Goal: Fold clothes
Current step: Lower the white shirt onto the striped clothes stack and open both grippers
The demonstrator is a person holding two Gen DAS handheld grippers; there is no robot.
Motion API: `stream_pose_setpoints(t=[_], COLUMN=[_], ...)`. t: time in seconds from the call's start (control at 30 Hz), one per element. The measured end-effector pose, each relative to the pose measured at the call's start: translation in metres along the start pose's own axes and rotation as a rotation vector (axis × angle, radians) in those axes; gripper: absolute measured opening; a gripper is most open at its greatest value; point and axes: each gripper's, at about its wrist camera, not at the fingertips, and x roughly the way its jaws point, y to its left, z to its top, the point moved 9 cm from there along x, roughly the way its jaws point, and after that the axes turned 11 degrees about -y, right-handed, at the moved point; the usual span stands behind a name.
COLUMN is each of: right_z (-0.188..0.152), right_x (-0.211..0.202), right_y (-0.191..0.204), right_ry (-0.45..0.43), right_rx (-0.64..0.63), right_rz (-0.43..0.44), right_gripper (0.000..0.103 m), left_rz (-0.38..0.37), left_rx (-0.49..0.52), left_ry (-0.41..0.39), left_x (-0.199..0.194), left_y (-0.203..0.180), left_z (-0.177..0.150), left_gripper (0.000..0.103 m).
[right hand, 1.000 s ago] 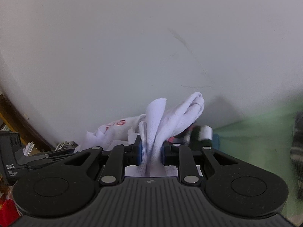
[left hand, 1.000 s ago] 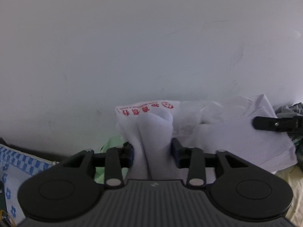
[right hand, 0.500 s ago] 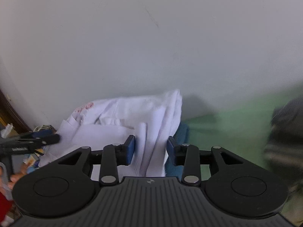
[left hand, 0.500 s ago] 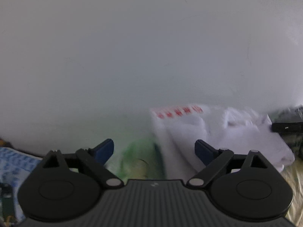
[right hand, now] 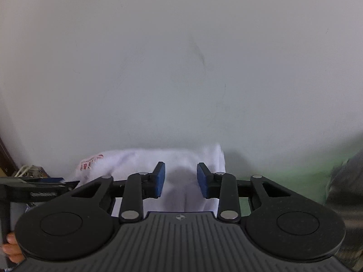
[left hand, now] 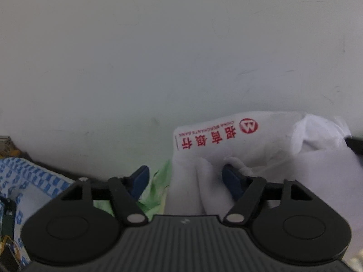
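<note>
White garment [left hand: 261,149], printed with red lettering [left hand: 205,136], lies bunched against the wall just ahead of both grippers. A second ago each gripper was clamped on a pinch of its cloth; now the left gripper [left hand: 185,181] has its blue pads apart, a fold of fabric standing loose between them, nearer the right pad. The right gripper [right hand: 180,179] is likewise spread, with the garment [right hand: 181,161] lying directly ahead and beneath the gap. Both holds have been let go, which suggests one fold has just been laid down. Green bedding [left hand: 156,185] shows left of the cloth, under the left gripper.
</note>
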Motion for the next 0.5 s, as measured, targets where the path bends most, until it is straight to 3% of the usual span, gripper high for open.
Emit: stream_pose_setpoints(t=[0.1, 0.37, 0.5], right_z=[-0.019, 0.004, 0.011], right_x=[0.012, -0.018, -0.049], right_y=[-0.002, 0.006, 0.013], right_ry=[0.054, -0.016, -0.055], right_rx=[-0.045, -0.105, -0.085], right_rz=[-0.032, -0.064, -0.043], right_gripper=[0.026, 0.03, 0.036], left_rz=[-0.02, 0.031, 0.089], left_rx=[-0.035, 0.073, 0.027], left_ry=[0.006, -0.016, 0.003], left_x=[0.005, -0.024, -0.052], left_y=[0.001, 0.008, 0.018], left_z=[-0.003, 0.014, 0.017], left_gripper=[0.08, 0.086, 0.095])
